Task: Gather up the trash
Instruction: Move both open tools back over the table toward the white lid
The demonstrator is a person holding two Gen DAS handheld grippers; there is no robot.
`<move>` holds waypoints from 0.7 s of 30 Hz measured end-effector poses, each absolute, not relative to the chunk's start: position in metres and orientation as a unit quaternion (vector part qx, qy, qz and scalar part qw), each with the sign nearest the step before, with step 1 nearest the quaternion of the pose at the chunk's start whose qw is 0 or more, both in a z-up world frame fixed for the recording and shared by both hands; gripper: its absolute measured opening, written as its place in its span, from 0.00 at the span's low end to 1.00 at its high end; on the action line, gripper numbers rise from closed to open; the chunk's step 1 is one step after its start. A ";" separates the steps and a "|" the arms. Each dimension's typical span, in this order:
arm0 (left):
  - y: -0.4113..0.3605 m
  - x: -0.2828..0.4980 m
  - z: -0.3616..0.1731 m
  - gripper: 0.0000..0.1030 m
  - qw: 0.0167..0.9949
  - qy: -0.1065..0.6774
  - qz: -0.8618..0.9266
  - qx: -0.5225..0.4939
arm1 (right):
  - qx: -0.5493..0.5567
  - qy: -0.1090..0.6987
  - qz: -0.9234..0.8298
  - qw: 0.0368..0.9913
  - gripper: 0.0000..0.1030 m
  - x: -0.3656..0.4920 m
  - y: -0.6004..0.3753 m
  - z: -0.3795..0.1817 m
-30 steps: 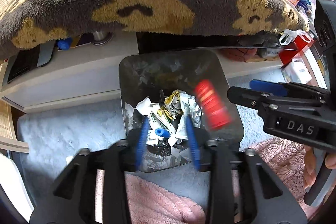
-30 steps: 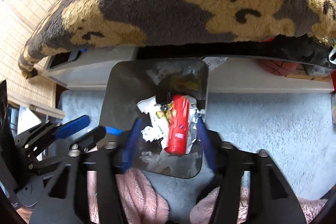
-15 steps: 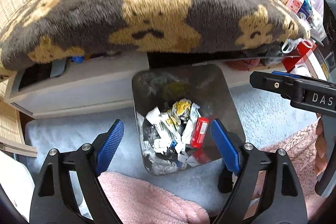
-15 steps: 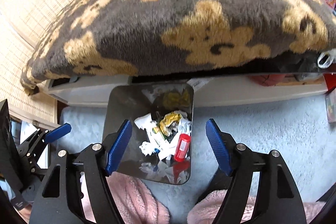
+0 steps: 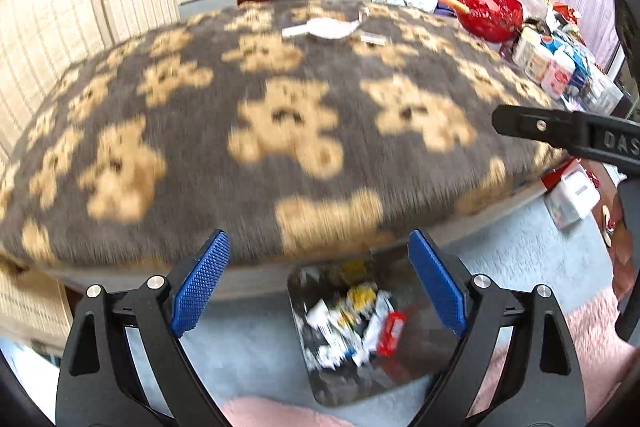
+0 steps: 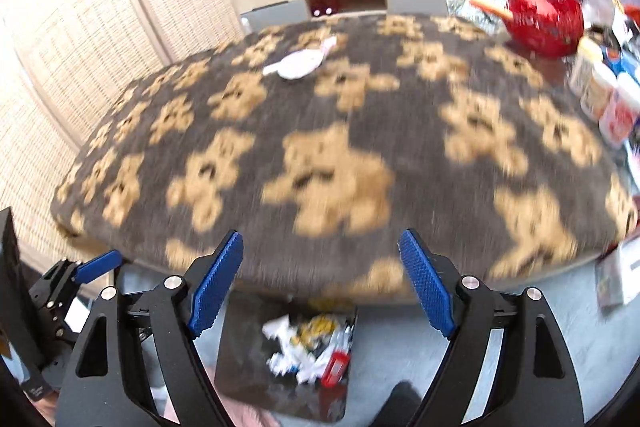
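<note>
Both the left gripper (image 5: 320,283) and right gripper (image 6: 320,283) had just been opening, wide and empty. Beyond the bin (image 6: 240,359), the white wrapper (image 6: 298,65) looked light and soft; pinch mid-body.

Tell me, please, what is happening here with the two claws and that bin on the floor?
A person is collecting trash with a claw in each hand. The left claw and right claw have both just been opening and hold nothing. Below them the metal bin already holds crumpled wrappers and a small red container. On the bear-patterned blanket a white wad still lies, probably the next piece to collect.
</note>
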State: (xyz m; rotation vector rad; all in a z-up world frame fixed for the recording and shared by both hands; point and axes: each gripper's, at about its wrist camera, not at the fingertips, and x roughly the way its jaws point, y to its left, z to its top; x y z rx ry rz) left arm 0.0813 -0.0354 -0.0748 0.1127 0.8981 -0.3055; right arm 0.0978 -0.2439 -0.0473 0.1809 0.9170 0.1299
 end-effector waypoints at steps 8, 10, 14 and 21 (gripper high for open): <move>-0.040 0.158 -0.067 0.84 0.893 0.425 -0.135 0.062 | 0.113 0.445 0.052 0.887 0.79 0.180 -0.253 -0.048; -0.040 0.182 -0.068 0.83 0.893 0.427 -0.131 0.062 | 0.114 0.447 0.050 0.886 0.79 0.202 -0.251 -0.051; -0.041 0.218 -0.070 0.83 0.893 0.426 -0.125 0.068 | 0.109 0.450 0.054 0.885 0.79 0.239 -0.244 -0.056; -0.045 0.275 -0.073 0.83 0.893 0.427 -0.121 0.078 | 0.119 0.456 0.064 0.879 0.69 0.308 -0.235 -0.066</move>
